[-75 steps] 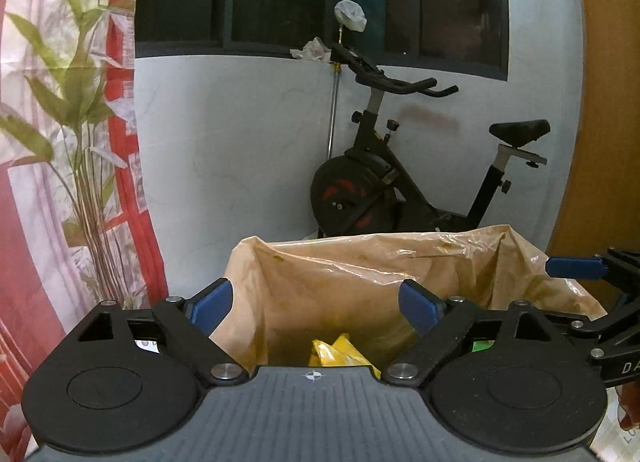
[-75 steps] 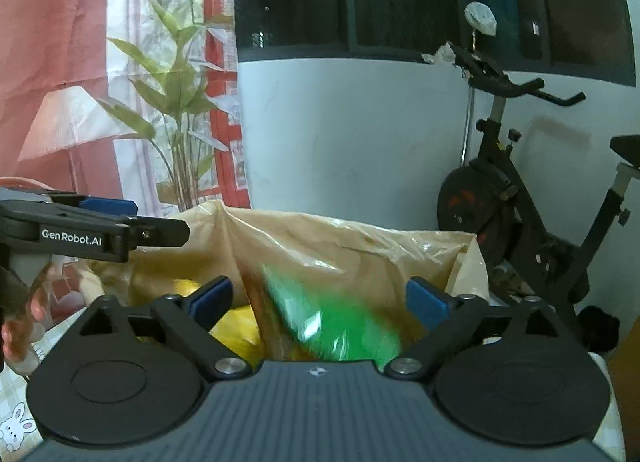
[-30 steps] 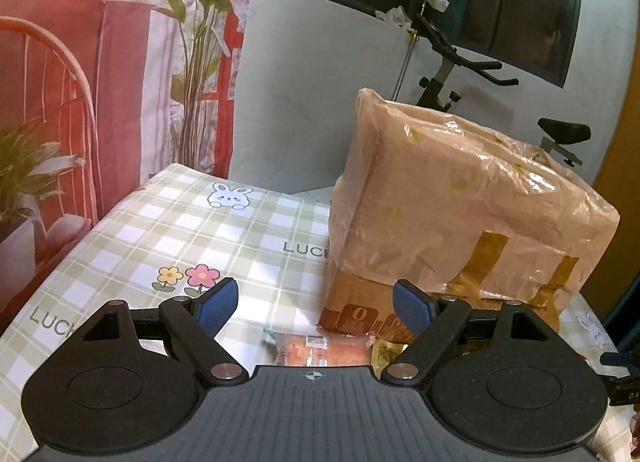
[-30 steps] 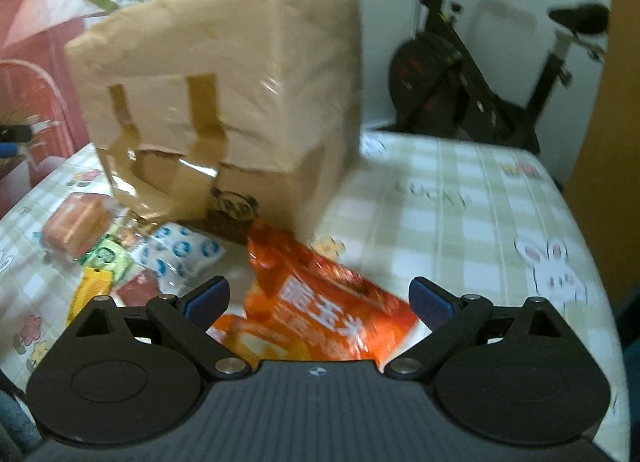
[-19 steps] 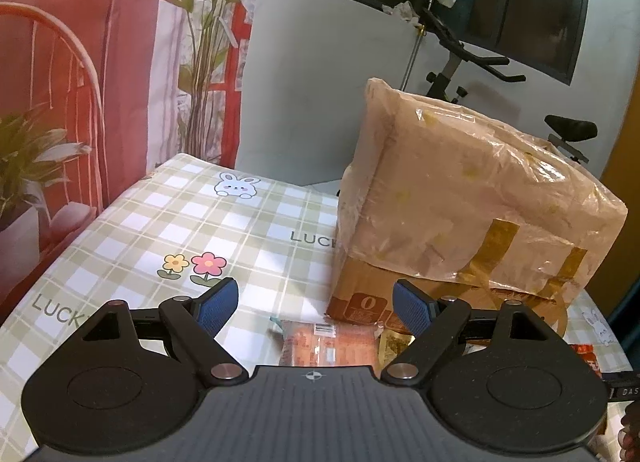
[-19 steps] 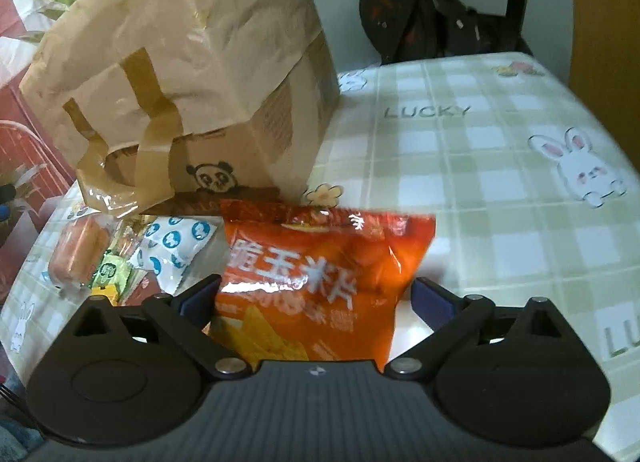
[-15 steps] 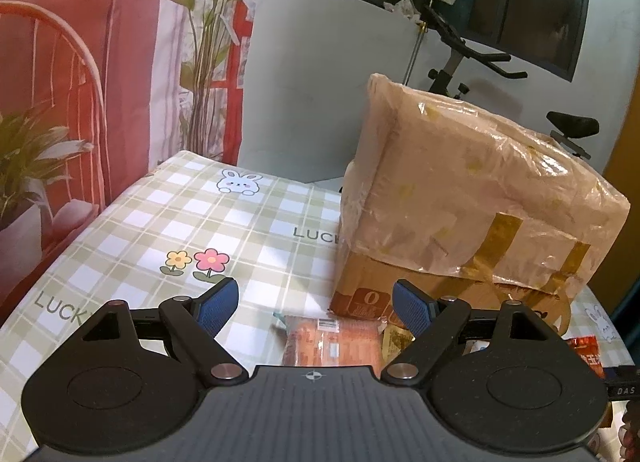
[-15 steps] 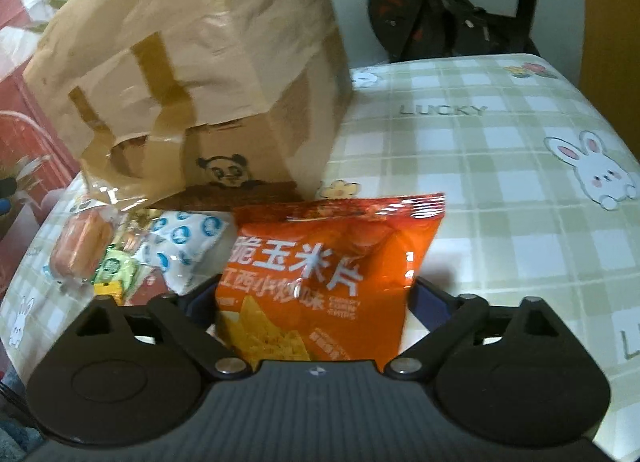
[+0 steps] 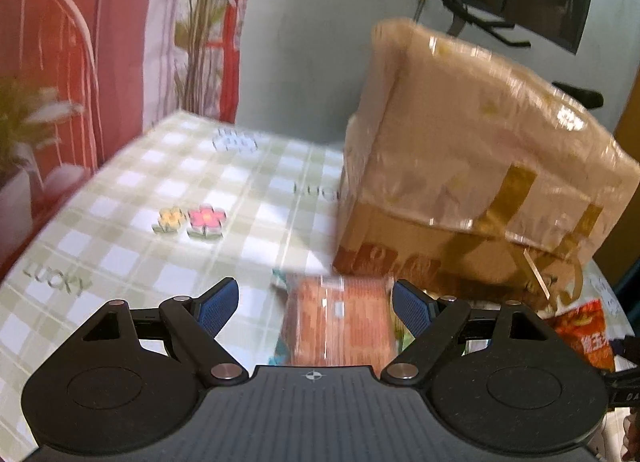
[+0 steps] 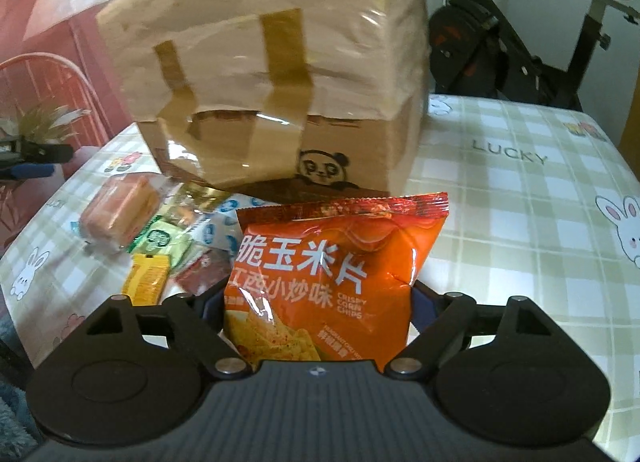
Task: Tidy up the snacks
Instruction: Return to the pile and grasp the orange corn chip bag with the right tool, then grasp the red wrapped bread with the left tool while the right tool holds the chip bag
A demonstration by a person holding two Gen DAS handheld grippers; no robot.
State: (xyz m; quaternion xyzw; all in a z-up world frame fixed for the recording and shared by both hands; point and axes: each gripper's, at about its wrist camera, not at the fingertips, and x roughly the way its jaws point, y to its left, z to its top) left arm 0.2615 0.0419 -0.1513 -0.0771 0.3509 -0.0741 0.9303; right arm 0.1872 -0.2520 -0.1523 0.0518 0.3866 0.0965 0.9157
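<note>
A tall brown paper bag [image 10: 280, 73] wrapped in clear plastic stands on the checked tablecloth; it also shows in the left wrist view [image 9: 472, 165]. An orange corn chips bag [image 10: 332, 282] lies between the jaws of my right gripper [image 10: 316, 302], which press on its sides. My left gripper [image 9: 316, 308] is open just above an orange-brown wrapped bun [image 9: 340, 322], not touching it. Small packets lie in front of the paper bag: a green one [image 10: 160, 240], a yellow one [image 10: 146, 278], a blue-and-white one [image 10: 216, 229] and the bun [image 10: 120, 213].
The table [image 10: 520, 213] has a green checked cloth with rabbits and "LUCKY" printed on it. An exercise bike [image 10: 520, 41] stands behind the table by a white wall. A red curtain and a plant [image 9: 200, 21] are on the left.
My right gripper has moved down onto the corn chips bag and closed on its sides. My left gripper has dropped lower toward the wrapped bun. Earlier both grippers hovered over the open paper bag.
</note>
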